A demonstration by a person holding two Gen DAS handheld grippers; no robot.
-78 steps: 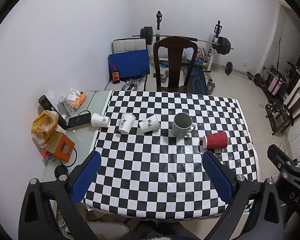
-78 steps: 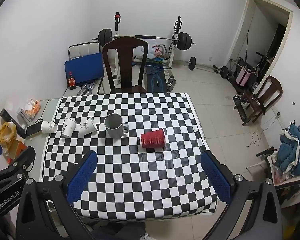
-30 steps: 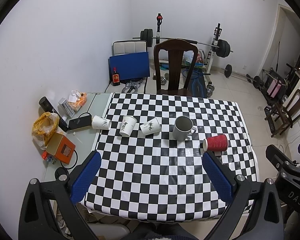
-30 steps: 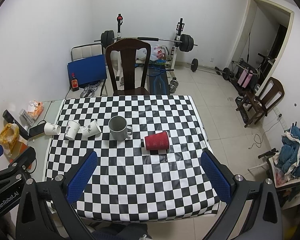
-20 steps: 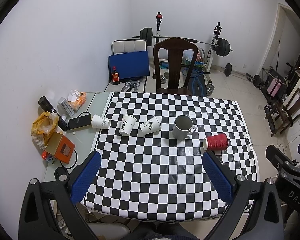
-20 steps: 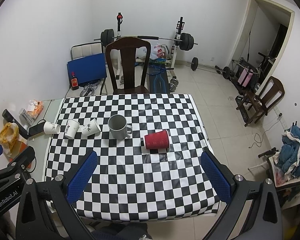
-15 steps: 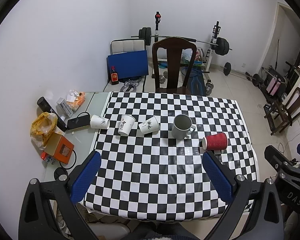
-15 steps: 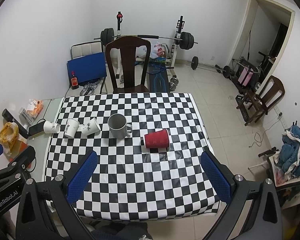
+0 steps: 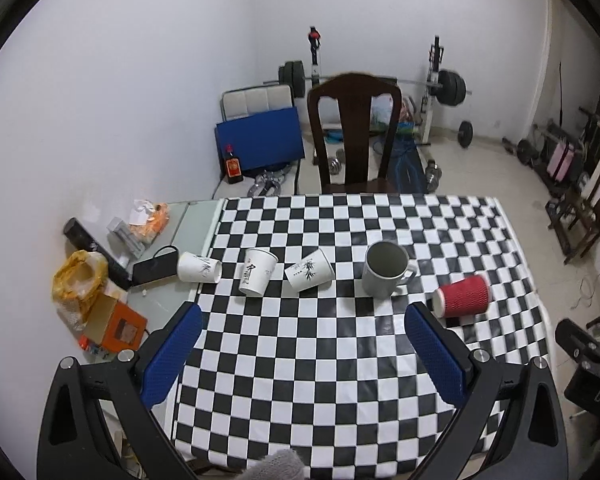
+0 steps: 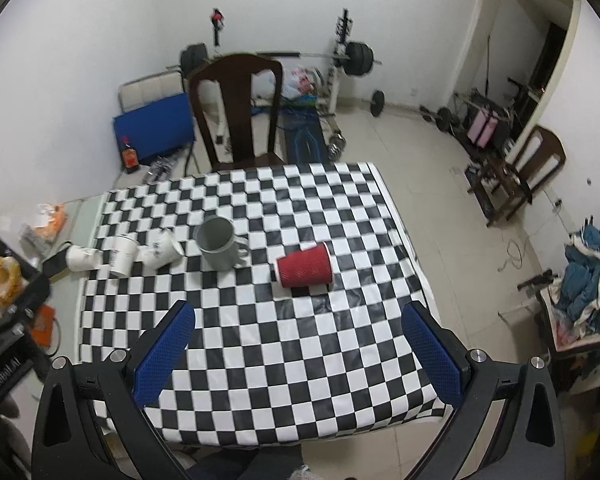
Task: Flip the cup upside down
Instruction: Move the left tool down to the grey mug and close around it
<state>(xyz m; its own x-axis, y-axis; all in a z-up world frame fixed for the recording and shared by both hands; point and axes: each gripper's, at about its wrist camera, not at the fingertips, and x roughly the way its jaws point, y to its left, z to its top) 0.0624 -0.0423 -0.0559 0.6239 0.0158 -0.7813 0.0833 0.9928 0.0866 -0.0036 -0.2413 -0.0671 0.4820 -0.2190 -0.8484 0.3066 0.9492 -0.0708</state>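
Both the left tongs [image 9: 298, 350] and the right tongs [image 10: 298, 350] hang released above the near edge of the checkered desk [image 10: 260, 344], the red cup [image 10: 305, 265] lying on its side ahead of the right pair, beside a grey mug [image 10: 219, 249], weights against the far wall.
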